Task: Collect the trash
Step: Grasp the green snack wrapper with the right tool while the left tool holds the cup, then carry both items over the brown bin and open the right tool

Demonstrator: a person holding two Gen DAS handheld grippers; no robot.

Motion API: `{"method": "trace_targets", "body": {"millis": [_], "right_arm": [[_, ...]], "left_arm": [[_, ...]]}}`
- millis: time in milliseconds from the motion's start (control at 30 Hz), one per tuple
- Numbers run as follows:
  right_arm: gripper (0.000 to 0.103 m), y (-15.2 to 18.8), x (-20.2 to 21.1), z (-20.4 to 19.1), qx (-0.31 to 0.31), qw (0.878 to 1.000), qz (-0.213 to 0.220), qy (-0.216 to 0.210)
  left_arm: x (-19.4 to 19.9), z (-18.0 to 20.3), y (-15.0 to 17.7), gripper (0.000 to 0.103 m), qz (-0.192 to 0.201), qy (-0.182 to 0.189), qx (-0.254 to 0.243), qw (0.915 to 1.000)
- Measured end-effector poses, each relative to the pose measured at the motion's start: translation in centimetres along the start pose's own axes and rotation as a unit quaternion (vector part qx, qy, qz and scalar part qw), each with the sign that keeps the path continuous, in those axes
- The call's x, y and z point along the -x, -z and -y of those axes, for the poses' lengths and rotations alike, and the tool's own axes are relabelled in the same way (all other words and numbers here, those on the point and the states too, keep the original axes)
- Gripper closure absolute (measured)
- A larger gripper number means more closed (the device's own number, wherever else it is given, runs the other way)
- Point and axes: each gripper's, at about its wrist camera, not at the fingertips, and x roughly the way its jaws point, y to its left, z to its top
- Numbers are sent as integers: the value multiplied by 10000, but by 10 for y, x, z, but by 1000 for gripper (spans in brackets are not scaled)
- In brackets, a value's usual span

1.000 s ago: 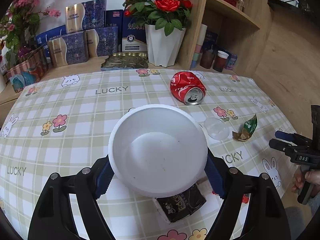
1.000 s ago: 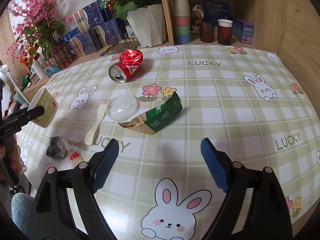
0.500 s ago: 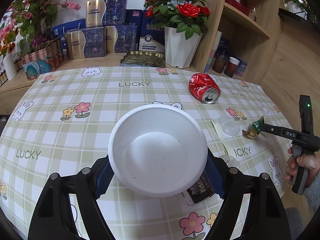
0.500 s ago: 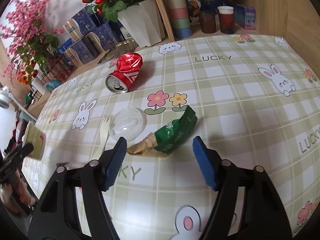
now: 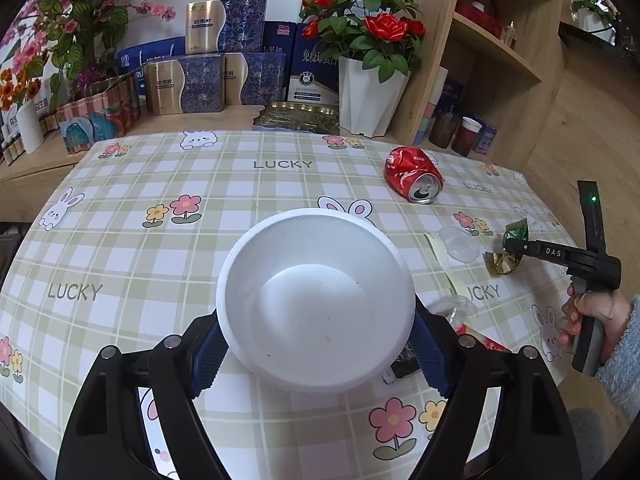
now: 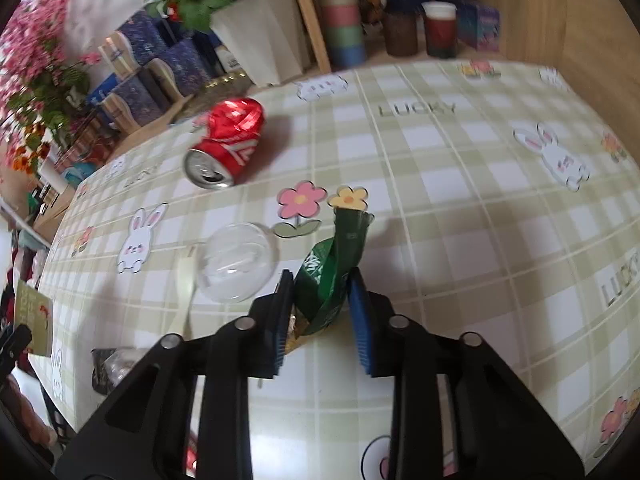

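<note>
My left gripper (image 5: 316,344) is shut on a white paper bowl (image 5: 316,300) and holds it above the checked tablecloth (image 5: 160,248). My right gripper (image 6: 322,284) is shut on a green and gold snack wrapper (image 6: 332,276); it also shows in the left wrist view (image 5: 510,250) at the table's right side. A crushed red soda can (image 6: 230,142) lies on its side farther back. A clear plastic lid (image 6: 238,266) lies on a pale plastic spoon (image 6: 184,292) just left of the wrapper.
A dark wrapper (image 6: 106,368) and more small trash (image 5: 456,308) lie near the front edge. A white pot of red roses (image 5: 370,96), blue and gold boxes (image 5: 200,84), a metal tray (image 5: 298,118) and wooden shelves with cups (image 6: 344,28) stand behind the table.
My right gripper has moved onto the green wrapper and shut on it. My left gripper has pulled back and up with the bowl still in it.
</note>
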Motion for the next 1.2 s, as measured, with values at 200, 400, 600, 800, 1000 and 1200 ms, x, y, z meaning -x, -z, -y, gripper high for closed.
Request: {"method": "trace_targets", "body": {"millis": [200, 400, 600, 800, 1000, 1200], "right_arm": [[77, 7, 36, 1, 152, 9996, 255, -43], [78, 22, 69, 6, 167, 9989, 413, -119], [79, 43, 103, 3, 368, 9976, 548, -227], [79, 64, 127, -4, 575, 9958, 621, -363], [79, 86, 151, -16, 742, 9932, 694, -568], [79, 115, 166, -33, 902, 9896, 650, -916]], "left_arm": [[22, 12, 2, 25, 113, 60, -119, 9998], [45, 23, 14, 25, 165, 125, -126, 9997], [66, 29, 28, 25, 213, 145, -100, 9996], [86, 35, 46, 25, 250, 177, -72, 9995], [102, 41, 61, 25, 275, 215, -59, 9994], [116, 48, 75, 25, 287, 257, -91, 9992]]}}
